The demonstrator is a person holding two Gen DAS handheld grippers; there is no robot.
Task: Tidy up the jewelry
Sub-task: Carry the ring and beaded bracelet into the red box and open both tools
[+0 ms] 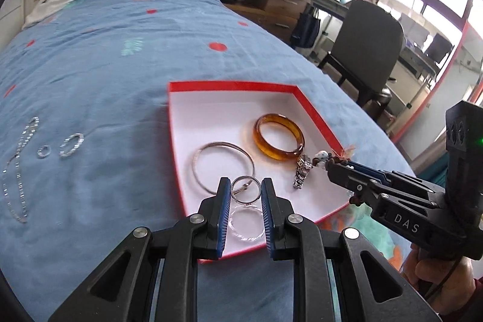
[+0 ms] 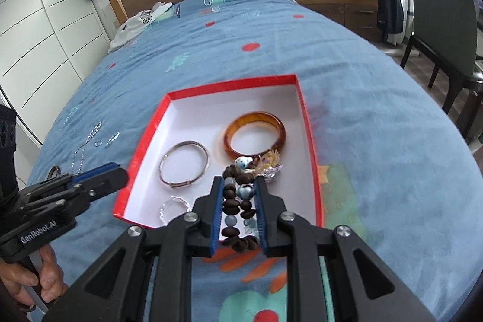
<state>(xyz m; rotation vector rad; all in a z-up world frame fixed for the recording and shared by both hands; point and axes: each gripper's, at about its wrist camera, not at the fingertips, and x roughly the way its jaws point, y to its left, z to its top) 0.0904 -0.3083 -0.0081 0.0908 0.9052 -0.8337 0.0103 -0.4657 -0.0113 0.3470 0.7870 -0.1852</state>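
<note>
A red-rimmed white box (image 1: pixel 229 86) (image 2: pixel 229 85) lies on the blue bedspread. In it are an amber bangle (image 1: pixel 279 138) (image 2: pixel 255 135), a thin silver bangle (image 1: pixel 223 168) (image 2: pixel 184 165) and a clear twisted ring (image 1: pixel 244 224) (image 2: pixel 173 207). My left gripper (image 1: pixel 246 183) (image 2: pixel 120 172) hovers at the box's near-left edge, shut on a small metal ring (image 1: pixel 246 187). My right gripper (image 2: pixel 238 181) (image 1: pixel 330 166) is over the box's right side, shut on a brown and blue beaded bracelet (image 2: pixel 238 201) (image 1: pixel 321 156). The bracelet's tassel and silver charm (image 1: pixel 302 172) dangle into the box.
Left of the box, a silver chain (image 1: pixel 18 171) (image 2: pixel 81 150), a tiny ring (image 1: pixel 42 151) and a sparkly ring (image 1: pixel 71 144) lie on the bedspread (image 1: pixel 120 80). White clothing (image 2: pixel 139 23) sits by the headboard. A dark chair (image 1: pixel 368 50) and drawers stand past the bed's right edge.
</note>
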